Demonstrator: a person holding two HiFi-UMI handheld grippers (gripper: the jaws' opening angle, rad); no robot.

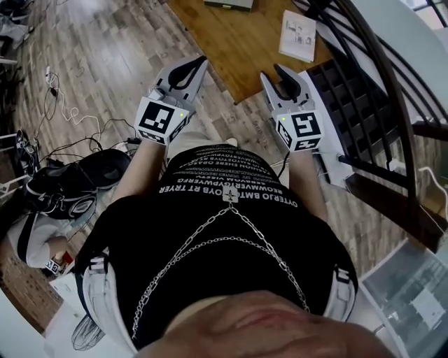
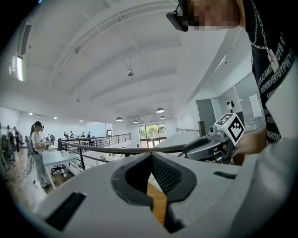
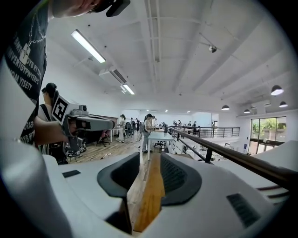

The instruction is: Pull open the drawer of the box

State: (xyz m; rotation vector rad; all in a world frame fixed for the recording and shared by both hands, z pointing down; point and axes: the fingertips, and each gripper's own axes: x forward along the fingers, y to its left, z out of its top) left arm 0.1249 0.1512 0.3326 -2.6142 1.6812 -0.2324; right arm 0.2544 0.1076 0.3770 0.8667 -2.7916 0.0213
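Centrally, the left gripper (image 1: 200,63), jaws closed together and empty, and the right gripper (image 1: 271,73), jaws slightly apart and empty, hover below the wooden table (image 1: 231,49). The grey object (image 1: 228,3) at the top edge is possibly the box.

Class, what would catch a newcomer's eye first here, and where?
The left gripper and right gripper, each with a black-and-white marker cube, point toward a wooden table at the head view's top. Below them a silver chain lies across the person's black shirt.
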